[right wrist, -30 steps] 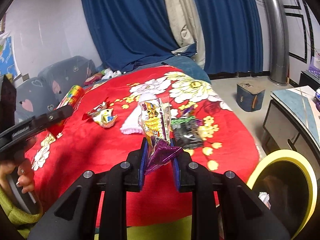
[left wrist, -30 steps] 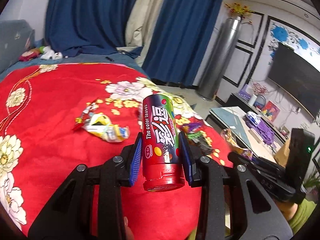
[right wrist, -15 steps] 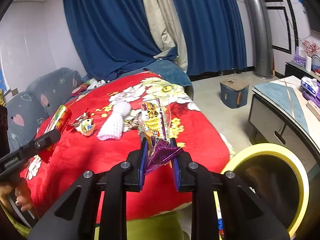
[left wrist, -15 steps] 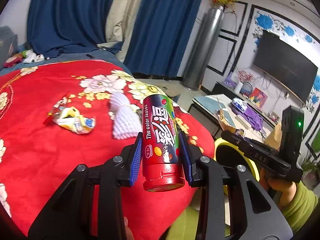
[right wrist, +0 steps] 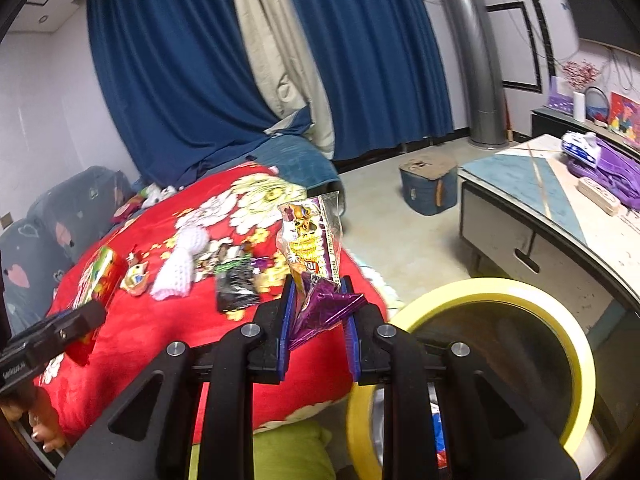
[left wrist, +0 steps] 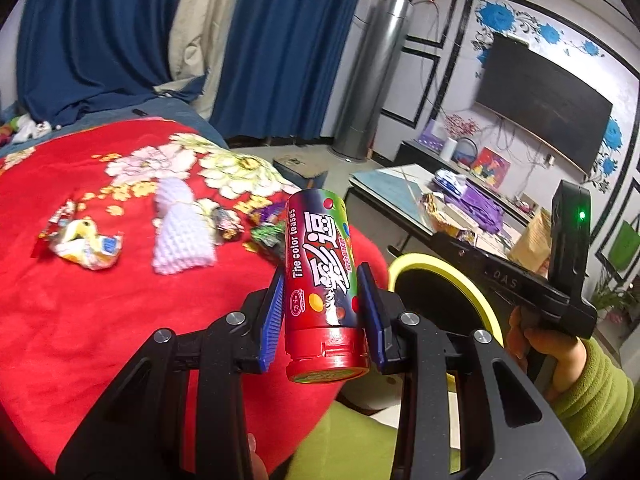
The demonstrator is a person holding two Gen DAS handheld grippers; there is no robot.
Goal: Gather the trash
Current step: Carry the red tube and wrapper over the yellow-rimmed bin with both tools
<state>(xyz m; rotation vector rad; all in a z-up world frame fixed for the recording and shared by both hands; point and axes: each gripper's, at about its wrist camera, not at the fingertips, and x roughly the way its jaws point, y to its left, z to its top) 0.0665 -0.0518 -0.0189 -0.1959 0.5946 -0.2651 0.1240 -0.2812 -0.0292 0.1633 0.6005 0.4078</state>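
My left gripper (left wrist: 323,314) is shut on a red candy tube (left wrist: 320,280) printed "The color teases", held upright over the edge of the red floral blanket (left wrist: 80,320). My right gripper (right wrist: 318,320) is shut on a purple and yellow snack wrapper (right wrist: 312,256) that sticks up between its blue pads. A yellow-rimmed trash bin (right wrist: 500,292) stands on the floor just right of the blanket, also seen as the bin rim (left wrist: 404,264) behind the tube. On the blanket lie a crumpled yellow wrapper (left wrist: 86,246), a white knitted piece (left wrist: 180,236), and dark wrappers (right wrist: 236,288).
A low table (right wrist: 540,208) with purple clutter stands right of the bin. A blue box (right wrist: 428,188) sits on the floor farther back. Blue curtains and a silver column (left wrist: 368,80) line the far wall. A hand in a green sleeve (left wrist: 580,392) carries the right gripper.
Both grippers have swung right, away from the blanket's middle and toward the yellow-rimmed bin, which now shows larger. Each keeps its grip on its item.
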